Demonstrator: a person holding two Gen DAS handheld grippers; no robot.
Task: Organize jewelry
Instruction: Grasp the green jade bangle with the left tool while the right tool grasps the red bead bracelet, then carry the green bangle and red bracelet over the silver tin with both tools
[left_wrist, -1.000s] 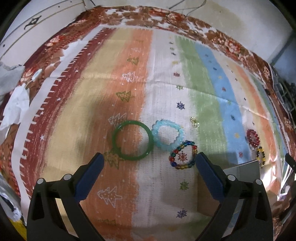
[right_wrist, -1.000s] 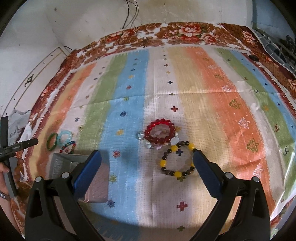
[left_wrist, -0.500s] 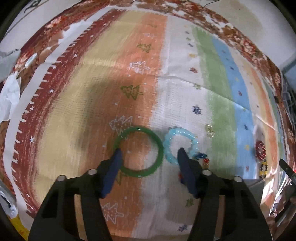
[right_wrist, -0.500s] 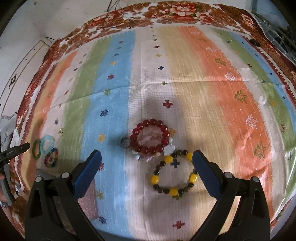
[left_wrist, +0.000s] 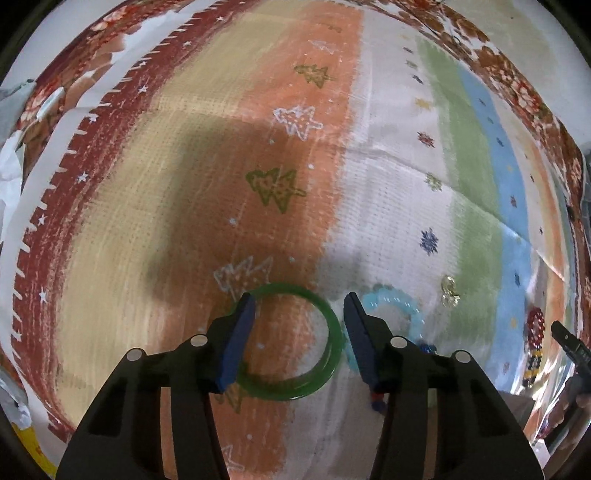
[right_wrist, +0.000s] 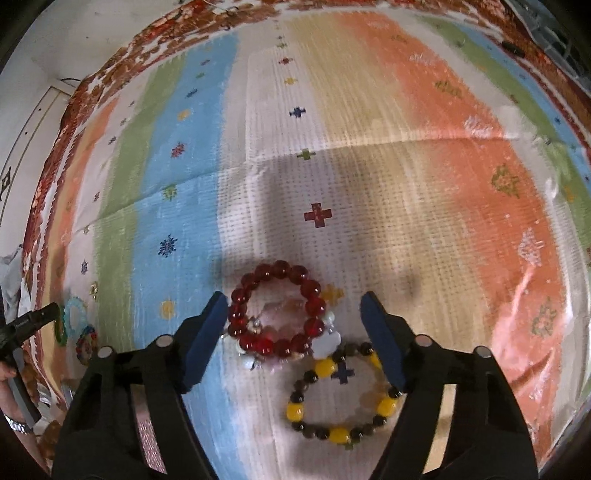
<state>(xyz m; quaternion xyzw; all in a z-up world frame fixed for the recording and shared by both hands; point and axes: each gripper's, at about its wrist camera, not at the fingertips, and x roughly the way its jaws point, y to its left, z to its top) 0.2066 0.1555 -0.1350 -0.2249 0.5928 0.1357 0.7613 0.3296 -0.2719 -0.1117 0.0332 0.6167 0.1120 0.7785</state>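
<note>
A green bangle (left_wrist: 325, 354) lies flat on the striped cloth. My left gripper (left_wrist: 298, 308) is open and low over it, with the bangle's far rim between the fingertips. A light blue bead bracelet (left_wrist: 406, 310) lies just right of the right finger, and a multicolour bead bracelet (left_wrist: 424, 348) is mostly hidden behind it. My right gripper (right_wrist: 293, 306) is open and low around a dark red bead bracelet (right_wrist: 275, 314). A yellow and dark bead bracelet (right_wrist: 340, 398) lies under its right finger. The left gripper's three bracelets also show far left in the right wrist view (right_wrist: 75, 325).
A small gold trinket (left_wrist: 450, 291) lies right of the blue bracelet. A shiny flat tray (left_wrist: 517, 410) sits at the lower right in the left wrist view. White and pale charms (right_wrist: 325, 341) lie by the red bracelet. White paper (left_wrist: 7, 184) lies at the cloth's left edge.
Both grippers have dropped toward the cloth and narrowed. The left has come down over the green bangle, the right over the red bead bracelet.
</note>
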